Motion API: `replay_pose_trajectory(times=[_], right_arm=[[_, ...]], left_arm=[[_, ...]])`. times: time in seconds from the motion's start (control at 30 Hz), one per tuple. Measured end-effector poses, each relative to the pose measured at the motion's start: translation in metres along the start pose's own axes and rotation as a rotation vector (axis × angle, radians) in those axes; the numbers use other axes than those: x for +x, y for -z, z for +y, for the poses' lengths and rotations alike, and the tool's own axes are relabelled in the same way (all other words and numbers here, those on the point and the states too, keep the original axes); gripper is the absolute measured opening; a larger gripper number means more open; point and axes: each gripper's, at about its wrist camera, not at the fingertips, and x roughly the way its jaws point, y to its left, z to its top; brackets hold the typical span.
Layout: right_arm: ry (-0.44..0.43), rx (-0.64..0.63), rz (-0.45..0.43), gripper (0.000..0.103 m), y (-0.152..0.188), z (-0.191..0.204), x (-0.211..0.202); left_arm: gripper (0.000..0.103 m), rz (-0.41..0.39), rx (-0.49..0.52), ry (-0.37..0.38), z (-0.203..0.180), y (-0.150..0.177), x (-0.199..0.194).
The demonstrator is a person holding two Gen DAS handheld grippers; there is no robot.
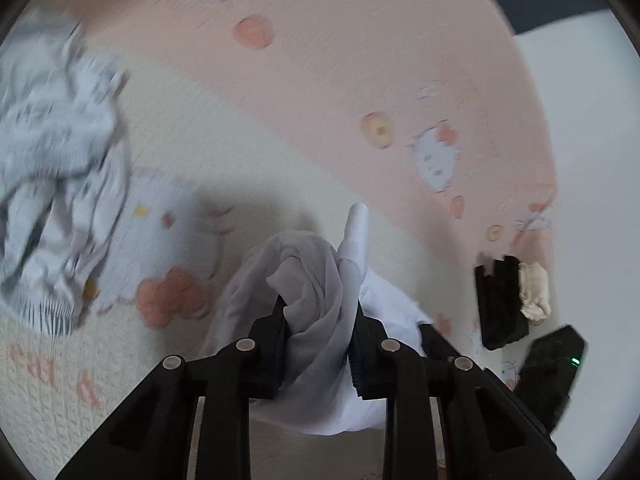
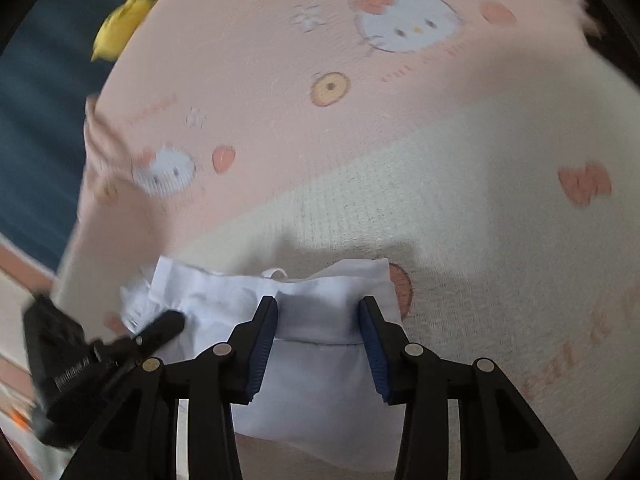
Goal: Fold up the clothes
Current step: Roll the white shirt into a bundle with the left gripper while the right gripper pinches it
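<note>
A white garment lies bunched on the pink and cream cartoon-cat blanket. My left gripper is shut on a thick fold of it, and the cloth fills the gap between the pads and spills over them. In the right wrist view the same white garment hangs flat from my right gripper, whose blue pads clamp a wide folded band of it. One black finger of the left gripper reaches onto the cloth's left side.
A crumpled pile of grey-white patterned clothes sits at the left on the blanket. A black block with a cream cloth lies near the blanket's right edge. A yellow item rests on a dark blue surface beyond it.
</note>
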Motion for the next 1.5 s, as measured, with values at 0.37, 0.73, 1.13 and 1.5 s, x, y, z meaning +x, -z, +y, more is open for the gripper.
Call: replay_pose_trajectory(times=[0.37,0.73,1.13,1.5], right_arm=[[0.265,-0.224,0.012,0.041,0.011,0.030,0.023],[-0.062,0.147,-0.008,0.069,0.013,-0.044,-0.004],[-0.340,0.568,0.028,0.072,0.046,-0.107,0.000],[-0.339,0.524,0.154,0.073,0.049,-0.087,0.009]], left_arm=[[0.026,-0.078,0.079,-0.157,0.009,0.015,0.014],[0.071,-0.112,-0.262,0.017,0.058,0.014,-0.011],[0.071,-0.041,-0.409,0.160,0.085,0.023,-0.004],[0.077,0.028,-0.388,0.120,0.080,0.029,-0.016]])
